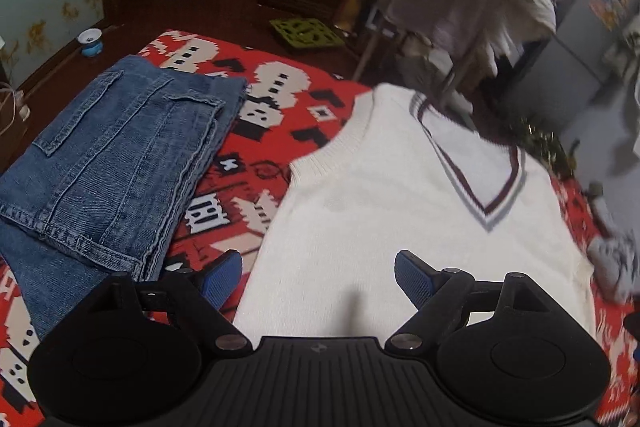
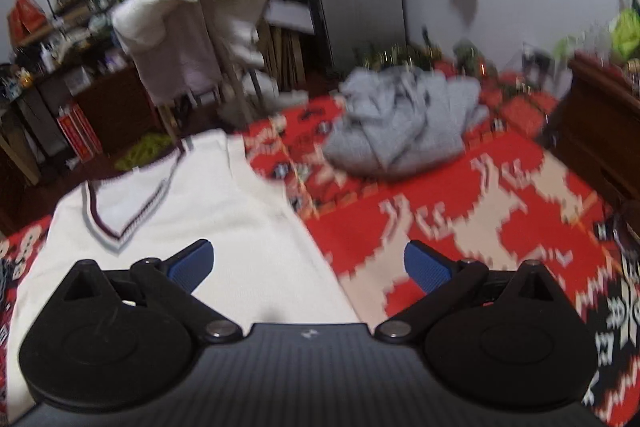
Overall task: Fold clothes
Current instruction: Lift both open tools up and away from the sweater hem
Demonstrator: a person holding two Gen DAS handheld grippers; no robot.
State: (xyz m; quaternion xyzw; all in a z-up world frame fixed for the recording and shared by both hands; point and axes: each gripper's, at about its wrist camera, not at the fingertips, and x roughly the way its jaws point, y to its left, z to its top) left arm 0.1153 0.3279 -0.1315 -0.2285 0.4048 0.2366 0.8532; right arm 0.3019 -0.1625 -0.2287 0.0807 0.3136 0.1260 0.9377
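- Vest [image 1: 400, 211] lies flat on the red blanket [image 1: 272, 131], neck away from us, beside the folded jeans [image 1: 112, 163].
- Our left gripper [image 1: 318, 277] and right gripper [image 2: 308, 265] both hang spread and empty over its hem side.
- We could pinch blanket along with knit, dragging both.
- Uneven lifts would skew the fold, or nudge the jeans.
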